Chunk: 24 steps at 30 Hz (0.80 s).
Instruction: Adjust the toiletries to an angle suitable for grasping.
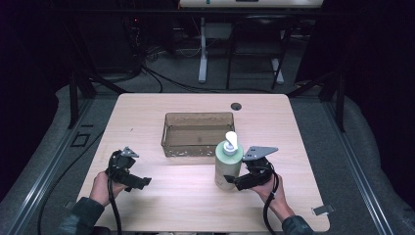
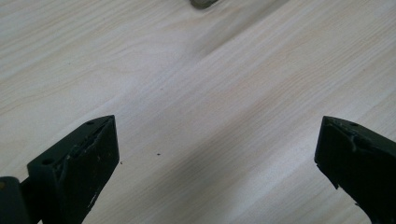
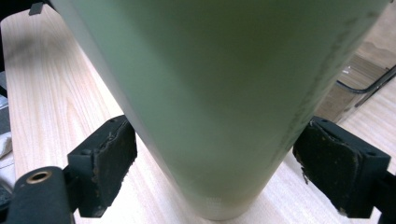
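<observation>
The black fingers (image 3: 109,163) of the right gripper (image 3: 215,172) stand apart on either side of a pale green plastic pump bottle with a white pump head (image 1: 228,164). In the right gripper view the bottle's rounded body sits between the two pads; the pad on that view's right lies at or just beside its wall and the other looks slightly off it, and whether either one presses cannot be told. The bottle stands upright on the light wood-grain surface (image 1: 186,196), its base down on the wood.

The black fingers (image 2: 88,158) of the left gripper (image 2: 217,154) are spread wide with nothing between them, just bare surface below. In the high view this gripper (image 1: 129,177) hangs low over the surface, well apart from the bottle on its left side, held in the person's left hand (image 1: 103,186). The right gripper (image 1: 244,180), in the right hand (image 1: 271,191), reaches the bottle from its right, a grey three-cornered plate (image 1: 259,152) riding on top.

Just behind the bottle, touching or nearly so, lies one translucent brown rectangular plastic bin (image 1: 198,149), open at the top. A small dark round hole (image 1: 236,105) sits in the surface beyond the bin.

Count: one bottle, one bin, two grippers, four fingers.
</observation>
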Tool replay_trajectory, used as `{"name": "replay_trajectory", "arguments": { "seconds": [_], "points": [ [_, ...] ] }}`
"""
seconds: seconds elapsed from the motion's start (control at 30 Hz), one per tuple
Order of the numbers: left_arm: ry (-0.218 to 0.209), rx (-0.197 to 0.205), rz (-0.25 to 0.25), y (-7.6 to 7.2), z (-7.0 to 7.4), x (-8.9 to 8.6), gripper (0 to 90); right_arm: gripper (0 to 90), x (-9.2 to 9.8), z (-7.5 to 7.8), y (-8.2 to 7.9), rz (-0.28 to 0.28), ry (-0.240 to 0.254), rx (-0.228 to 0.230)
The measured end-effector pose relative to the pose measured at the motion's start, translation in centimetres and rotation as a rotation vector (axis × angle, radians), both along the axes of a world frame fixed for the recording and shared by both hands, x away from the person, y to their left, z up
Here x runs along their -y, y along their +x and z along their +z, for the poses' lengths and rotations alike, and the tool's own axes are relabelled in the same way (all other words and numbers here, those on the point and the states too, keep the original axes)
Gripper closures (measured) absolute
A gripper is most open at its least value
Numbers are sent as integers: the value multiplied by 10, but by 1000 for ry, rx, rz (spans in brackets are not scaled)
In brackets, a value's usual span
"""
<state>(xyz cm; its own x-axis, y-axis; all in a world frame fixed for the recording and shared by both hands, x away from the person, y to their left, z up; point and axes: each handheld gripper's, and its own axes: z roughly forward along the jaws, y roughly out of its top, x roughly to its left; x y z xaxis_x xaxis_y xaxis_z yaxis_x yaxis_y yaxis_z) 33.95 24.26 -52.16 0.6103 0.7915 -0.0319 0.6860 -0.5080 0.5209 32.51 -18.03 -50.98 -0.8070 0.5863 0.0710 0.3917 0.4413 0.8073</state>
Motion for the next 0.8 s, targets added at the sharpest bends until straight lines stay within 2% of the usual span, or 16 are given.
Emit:
{"name": "replay_trajectory", "arguments": {
  "seconds": [0.8],
  "points": [
    [-10, 4, -15, -1, 1, 1, 2, 136, -30, -2, 17, 77, 14, 4]
  ]
}}
